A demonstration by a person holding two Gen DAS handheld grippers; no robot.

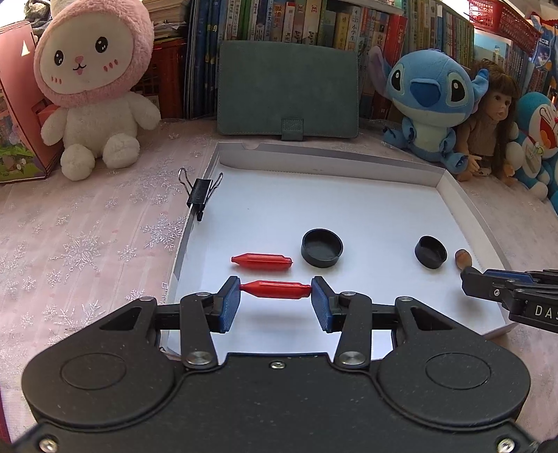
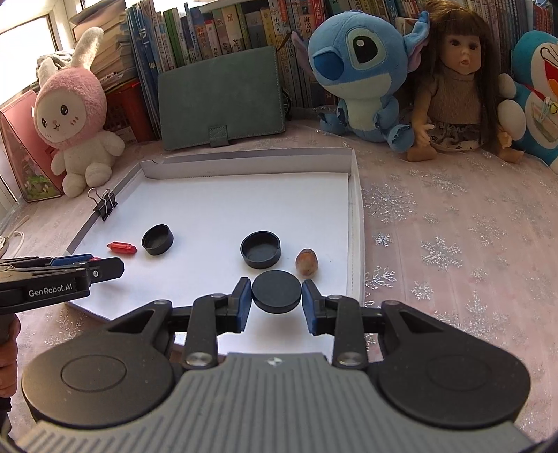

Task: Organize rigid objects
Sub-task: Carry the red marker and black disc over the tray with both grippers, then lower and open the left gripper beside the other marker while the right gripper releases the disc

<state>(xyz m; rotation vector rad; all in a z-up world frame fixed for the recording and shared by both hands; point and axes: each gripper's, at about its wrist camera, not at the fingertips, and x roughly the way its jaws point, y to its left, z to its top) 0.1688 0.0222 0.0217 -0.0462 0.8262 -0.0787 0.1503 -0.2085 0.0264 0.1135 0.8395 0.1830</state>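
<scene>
Flanking tray (image 1: 453,195), plush toys (image 1: 429,101) (doll (image 1: 491,118) too)

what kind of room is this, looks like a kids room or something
Probably a child's bedroom or study corner at home: a row of books along the back, plush toys like the pink bunny, and a doll.

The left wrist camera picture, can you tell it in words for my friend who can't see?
The left hand-held gripper clamps a red plastic piece endwise over a white tray. In the tray lie a matching red piece, two black caps and a brown nut.
</scene>
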